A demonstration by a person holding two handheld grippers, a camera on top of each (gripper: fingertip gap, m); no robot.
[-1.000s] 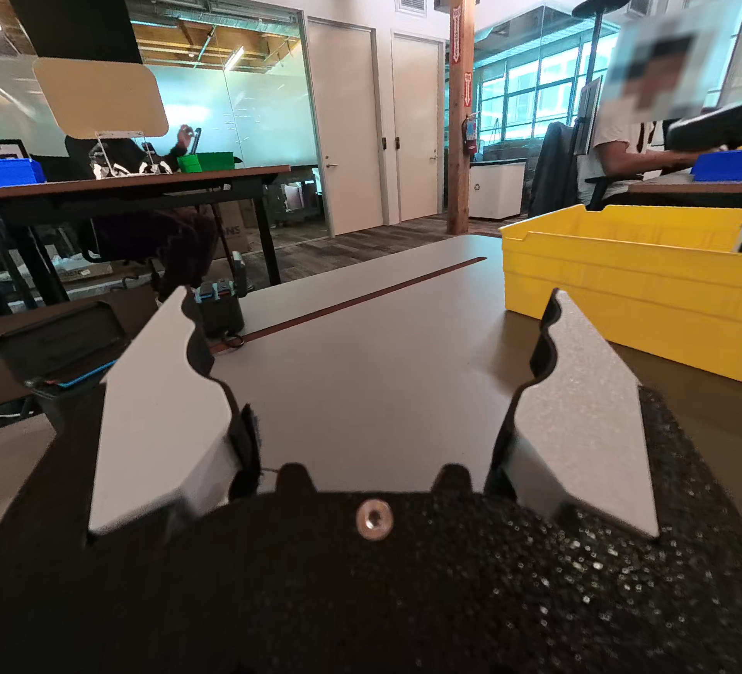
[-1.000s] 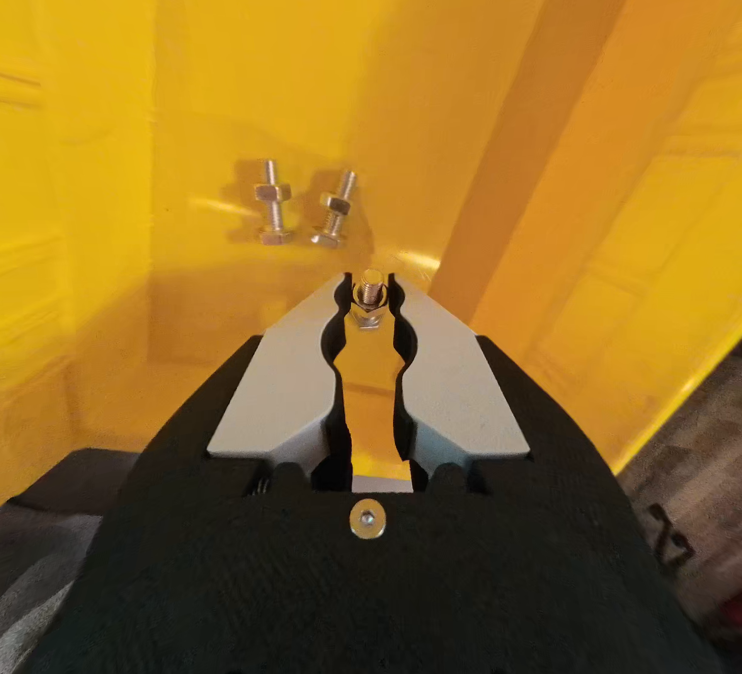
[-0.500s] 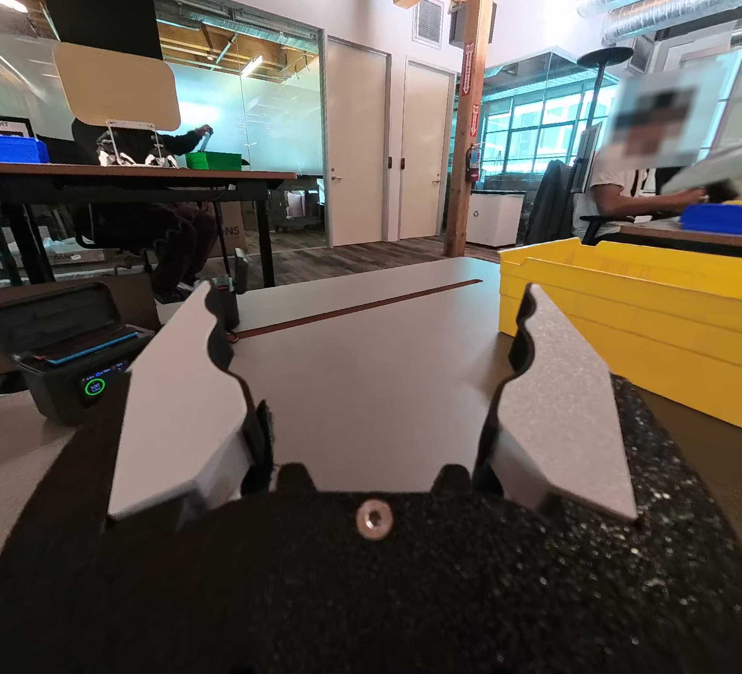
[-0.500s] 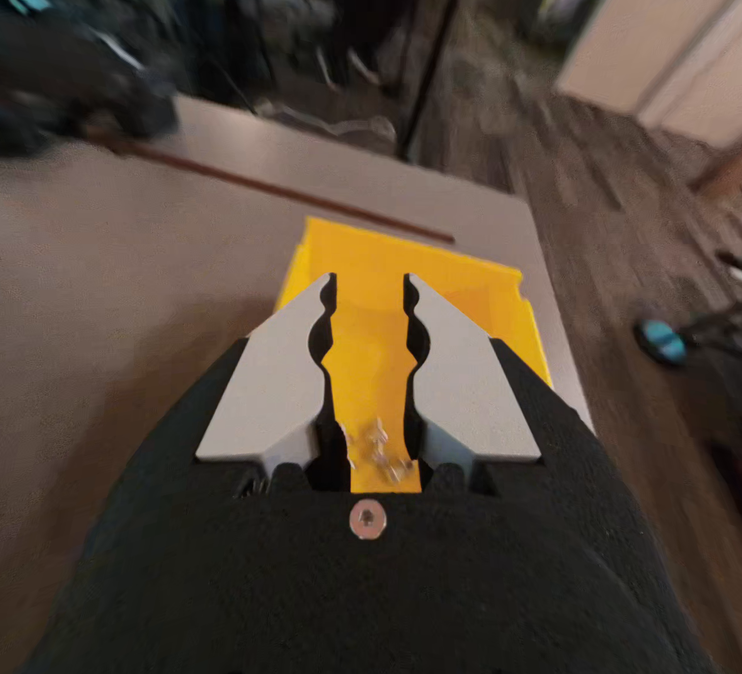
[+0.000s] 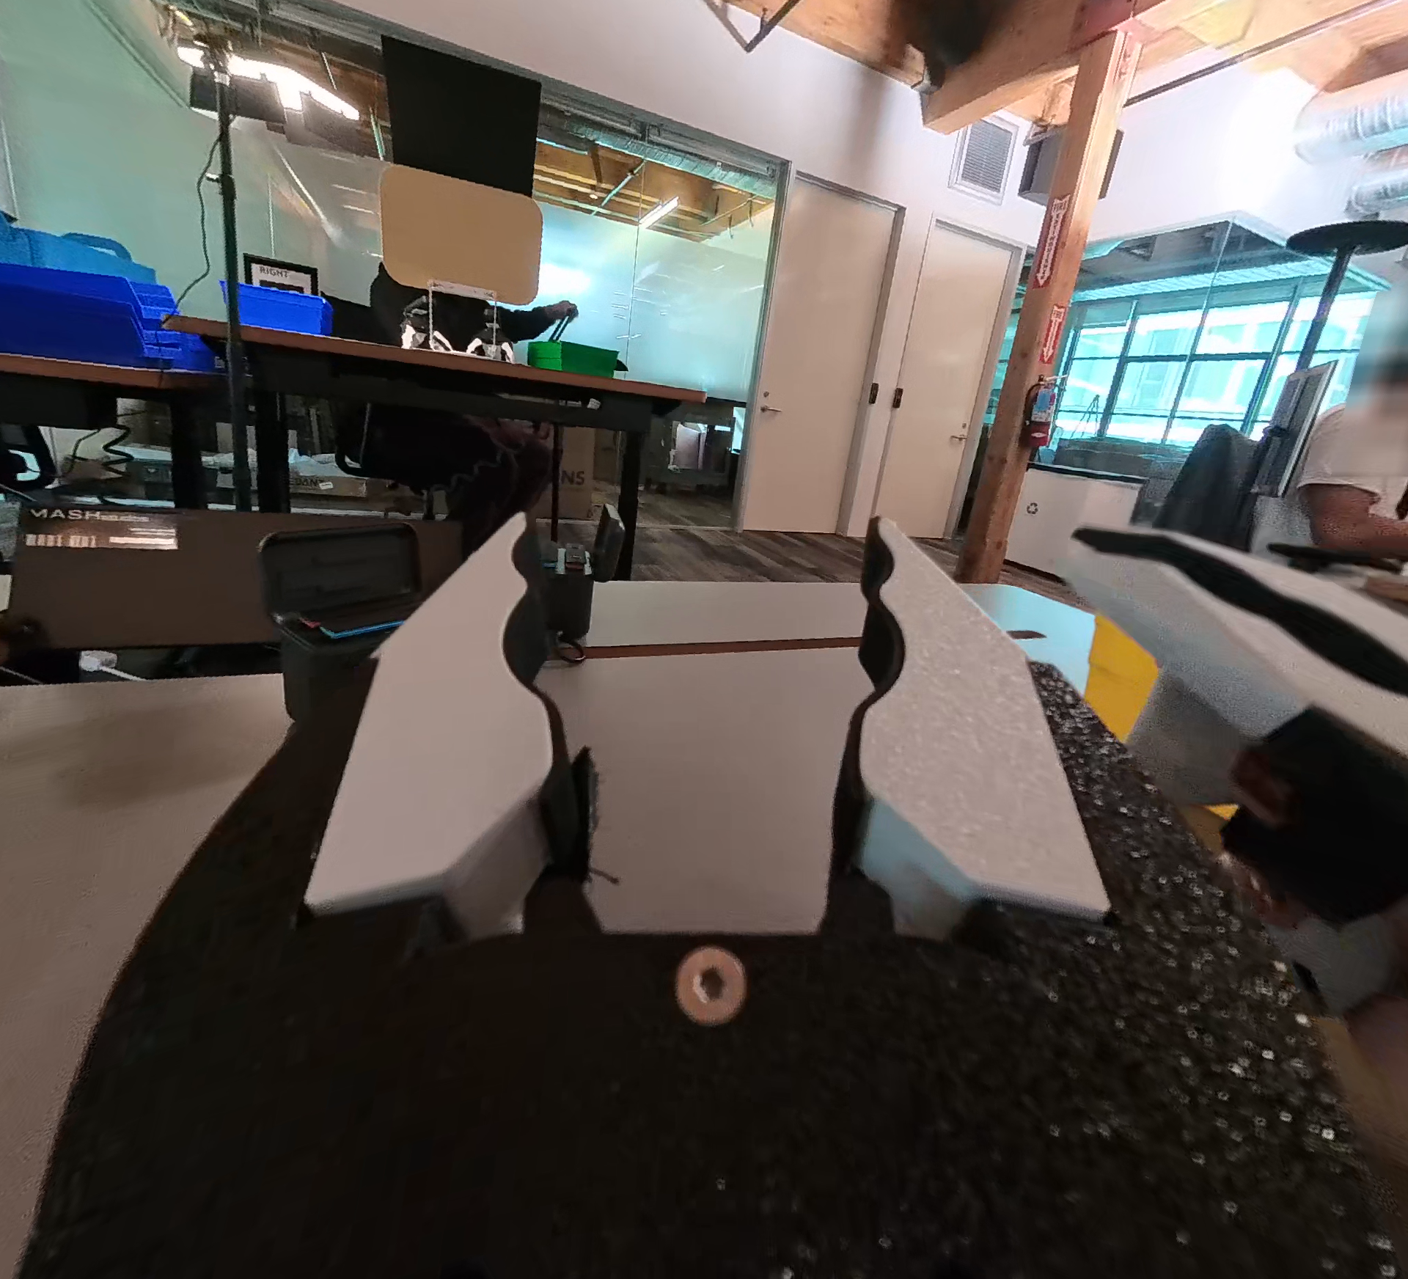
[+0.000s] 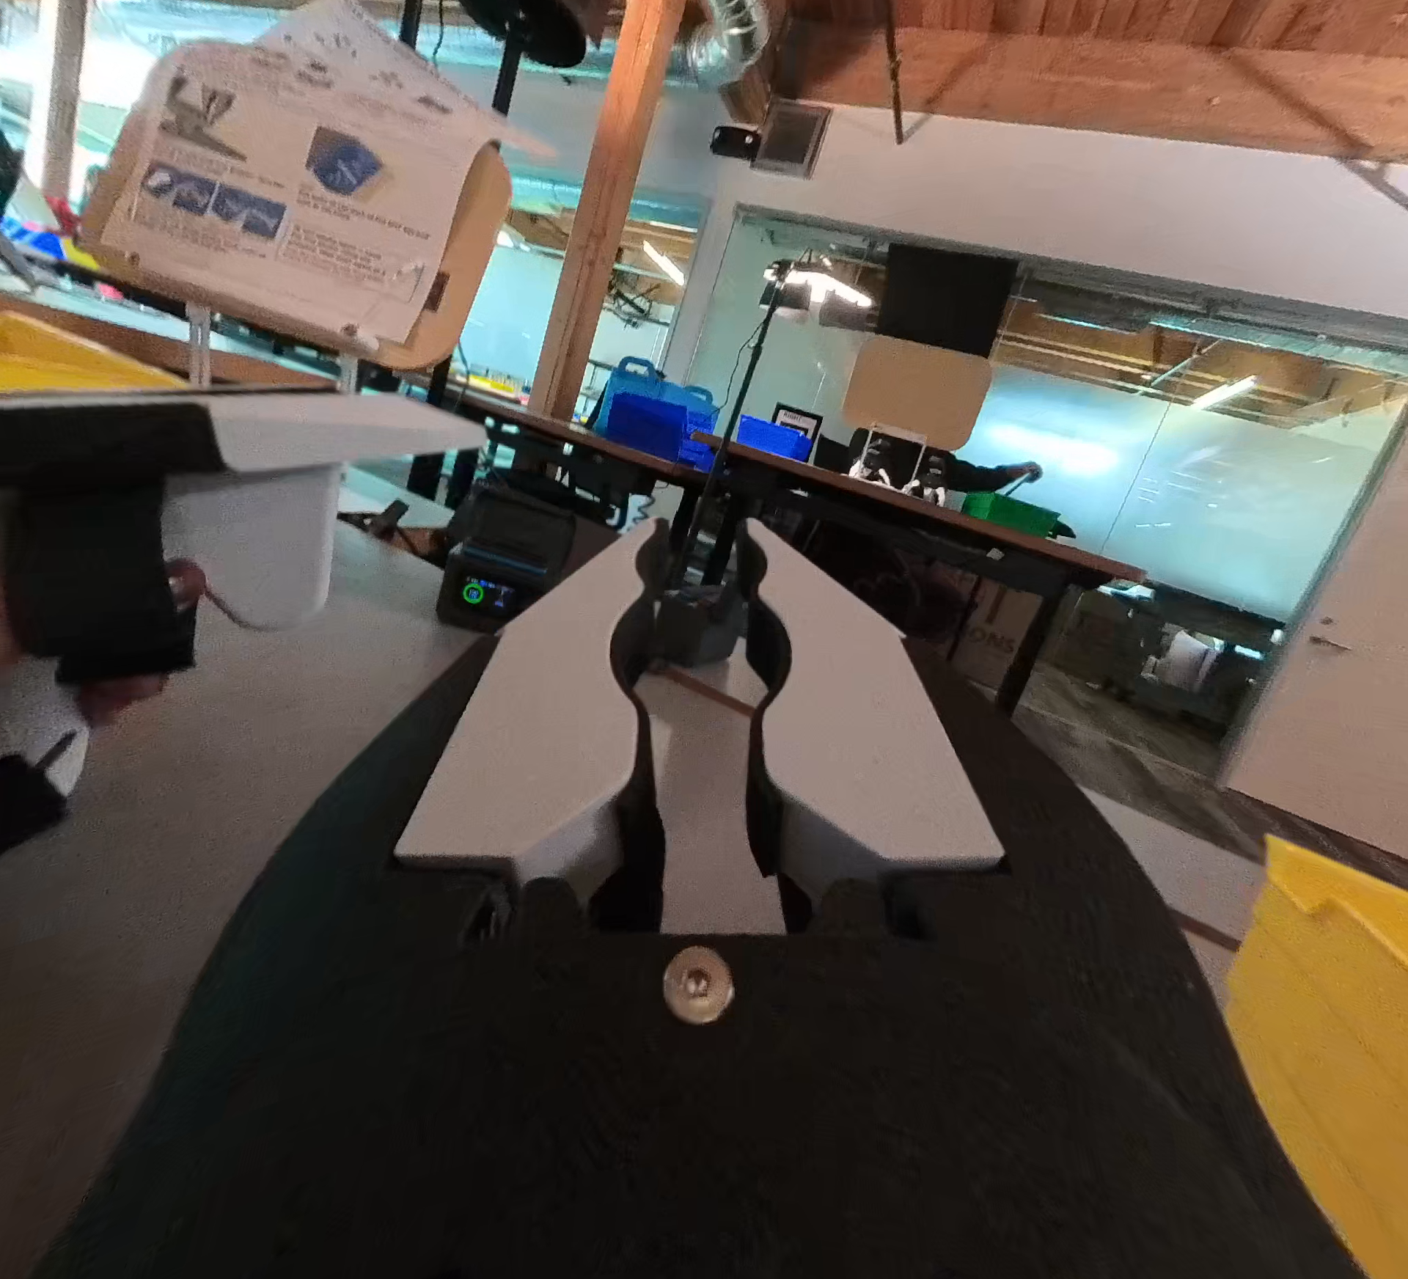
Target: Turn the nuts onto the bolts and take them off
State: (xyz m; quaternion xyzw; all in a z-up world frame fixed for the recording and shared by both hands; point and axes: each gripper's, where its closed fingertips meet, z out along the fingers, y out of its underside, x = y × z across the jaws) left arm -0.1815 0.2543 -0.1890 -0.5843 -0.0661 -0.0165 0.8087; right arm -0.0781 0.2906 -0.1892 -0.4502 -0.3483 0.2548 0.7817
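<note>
No nuts or bolts show in either view. My left gripper (image 5: pixel 697 557) is open and empty, held level above the grey table (image 5: pixel 708 770). My right gripper (image 6: pixel 701 541) is empty, its jaws a narrow gap apart, pointing across the table. Each gripper shows in the other's view: the right one at the right edge of the left wrist view (image 5: pixel 1234 640), the left one at the left edge of the right wrist view (image 6: pixel 228 473). The yellow bin (image 6: pixel 1333 1059) is at the lower right of the right wrist view, and a corner of it shows in the left wrist view (image 5: pixel 1116 678).
A black box with a lit screen (image 6: pixel 495 587) and a small dark device (image 5: pixel 568 595) stand on the table ahead. A sheet on a stand (image 6: pixel 289 176) is at the left. Other tables with blue bins (image 5: pixel 76 320) and seated people are behind.
My right gripper let go of the bolt in the yellow bin, lifted out and swung up to look across the table. My left gripper tilted up and its jaws narrowed a little.
</note>
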